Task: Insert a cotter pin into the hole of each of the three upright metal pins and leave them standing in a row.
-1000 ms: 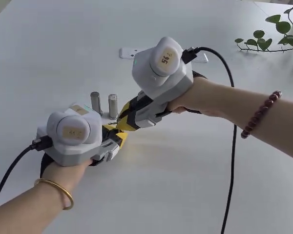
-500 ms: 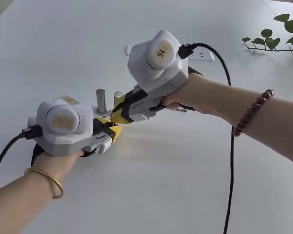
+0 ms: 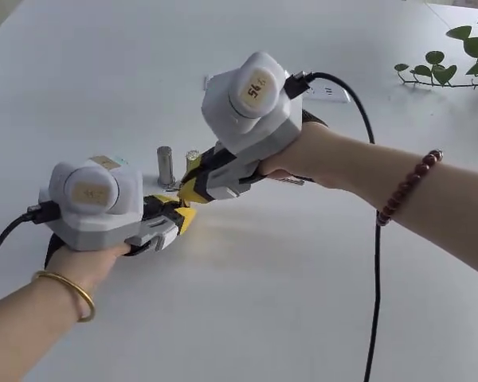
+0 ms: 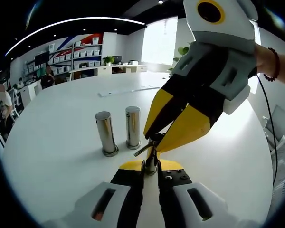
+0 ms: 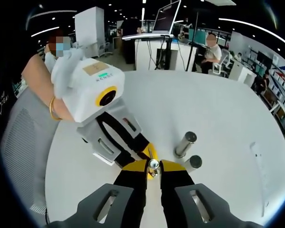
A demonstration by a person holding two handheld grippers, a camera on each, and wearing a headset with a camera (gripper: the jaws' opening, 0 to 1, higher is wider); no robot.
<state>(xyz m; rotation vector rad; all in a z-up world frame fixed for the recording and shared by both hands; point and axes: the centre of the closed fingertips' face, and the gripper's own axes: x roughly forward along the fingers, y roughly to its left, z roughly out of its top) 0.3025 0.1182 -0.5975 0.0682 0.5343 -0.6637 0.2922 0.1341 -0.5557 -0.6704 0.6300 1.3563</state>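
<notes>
Change over the last second is slight. In the head view the whole picture has shifted, the plant (image 3: 462, 56) at upper right included, so most of it is to be put down to the headset. Between the tools little has altered. The right tongs (image 4: 156, 138) have been rolled a touch, and their tips have been kept against those of the left tongs (image 4: 151, 167). That meeting point is at centre left of the head view, just in front of the two standing pins (image 4: 107, 133).

The left tongs are clamped on the third metal pin (image 4: 151, 160), which is seen at lower centre of the left gripper view, near the standing pair on the white surface (image 4: 57, 156). The right tongs are closed on the cotter pin (image 4: 143, 149), whose free end is seen slanting to lower left at the top of the held pin. Whether it has entered the hole cannot be told, since the spot is hidden by the yellow tips.

The threading step is therefore judged to be in hand and not yet finished, with fine alignment being sought rather than travel. Whether the two standing pins already carry cotter pins cannot be made out.
</notes>
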